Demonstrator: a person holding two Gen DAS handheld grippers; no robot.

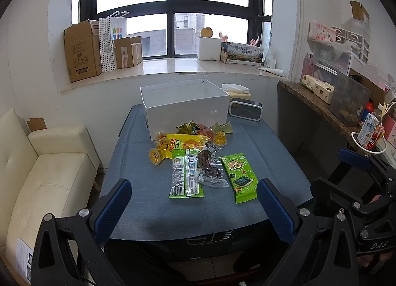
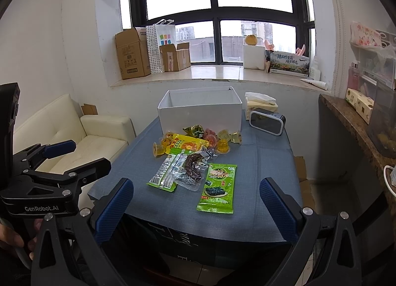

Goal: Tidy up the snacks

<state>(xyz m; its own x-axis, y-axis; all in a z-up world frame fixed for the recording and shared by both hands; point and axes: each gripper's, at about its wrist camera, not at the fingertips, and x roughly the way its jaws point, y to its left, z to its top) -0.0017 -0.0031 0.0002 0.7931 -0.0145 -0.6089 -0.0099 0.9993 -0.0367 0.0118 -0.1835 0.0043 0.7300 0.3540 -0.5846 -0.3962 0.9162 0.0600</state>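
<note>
A pile of snacks lies on the blue tablecloth [image 1: 153,201] in front of an open white box [image 1: 184,107] [image 2: 200,111]. Nearest are a green seaweed pack [image 1: 239,177] [image 2: 217,188], a clear pack of dark jerky [image 1: 209,169] [image 2: 191,170] and a green-and-white packet [image 1: 185,177] [image 2: 165,172]. Behind them lie a yellow bag [image 1: 186,146] [image 2: 188,144] and several jelly cups [image 1: 156,156] [image 2: 222,146]. My left gripper [image 1: 194,209] is open and empty, held before the table's near edge. My right gripper [image 2: 196,209] is open and empty, also short of the snacks.
A small clock [image 1: 245,110] [image 2: 267,122] and a tissue pack [image 2: 259,102] stand right of the box. A cream sofa [image 1: 49,177] is at the left, a cluttered counter [image 1: 334,102] at the right. Cardboard boxes [image 1: 81,50] sit on the windowsill.
</note>
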